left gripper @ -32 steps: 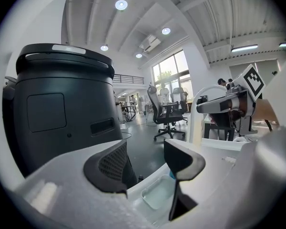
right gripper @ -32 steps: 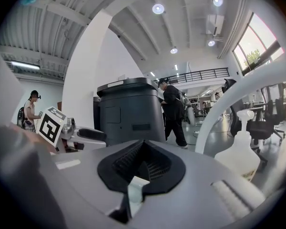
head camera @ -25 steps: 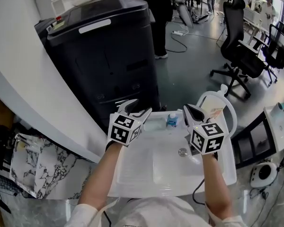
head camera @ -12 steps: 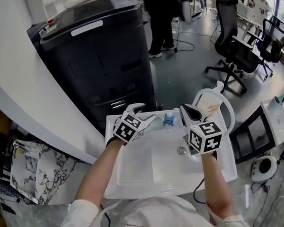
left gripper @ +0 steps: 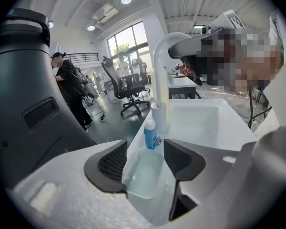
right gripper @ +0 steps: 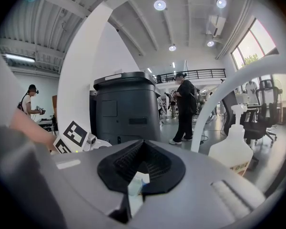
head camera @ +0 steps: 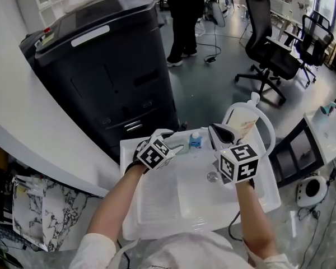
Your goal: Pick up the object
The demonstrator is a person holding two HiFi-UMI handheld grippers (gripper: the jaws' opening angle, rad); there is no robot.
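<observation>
A small clear plastic tray (left gripper: 143, 173) lies on the back ledge of the white sink (head camera: 179, 206). A little blue bottle (left gripper: 150, 133) with a white cap stands just behind it. My left gripper (left gripper: 145, 159) is open, one dark pad on each side of the tray's near end; whether the pads touch it cannot be told. In the head view the left gripper (head camera: 175, 142) reaches the tray (head camera: 183, 149) beside the blue bottle (head camera: 195, 140). My right gripper (head camera: 214, 130) hovers over the sink's right side, jaws shut (right gripper: 142, 163) with nothing in them.
A white arched faucet (head camera: 264, 129) and a white spray bottle (head camera: 243, 122) stand at the sink's back right. The drain (head camera: 212, 176) is below the right gripper. A large black machine (head camera: 101, 66) stands behind the sink. Office chairs (head camera: 269, 43) and a person (head camera: 182, 15) are farther off.
My left gripper has moved forward and down toward the back ledge, so its jaws now straddle the clear tray. The right gripper has stayed about where it was, still shut.
</observation>
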